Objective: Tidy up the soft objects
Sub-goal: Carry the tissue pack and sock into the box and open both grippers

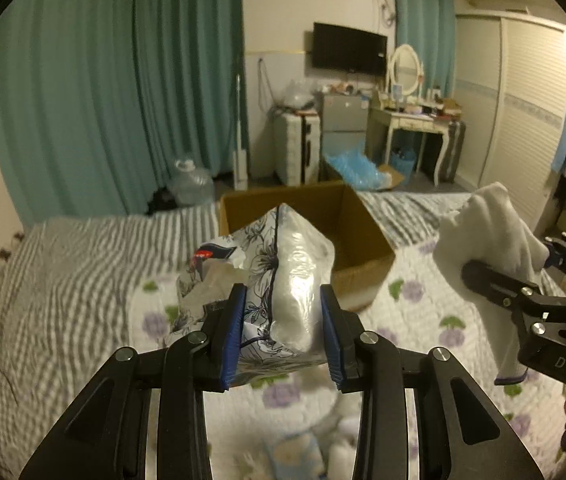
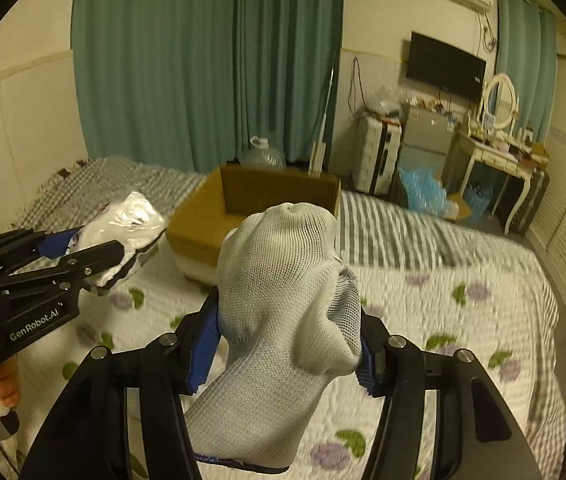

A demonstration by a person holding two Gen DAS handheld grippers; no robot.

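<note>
Gripping one floral plastic-wrapped packet (image 1: 283,280), left claw (image 1: 283,332) clamped, hovers near side of cardboard box (image 1: 367,240); right claw (image 2: 287,344) clamped on one white mesh sock (image 2: 283,300), right of box, above bed (image 1: 83,264).

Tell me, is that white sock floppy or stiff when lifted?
Probably floppy: the sock bunches in the right claw and its cuff hangs down. Likely light, being thin mesh knit. It seems unlikely to slip, since the knit looks grippy.

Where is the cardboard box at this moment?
The cardboard box sits open on the bed, straight ahead of both grippers; in the left wrist view it is just behind the tissue pack held in the left gripper.
</note>
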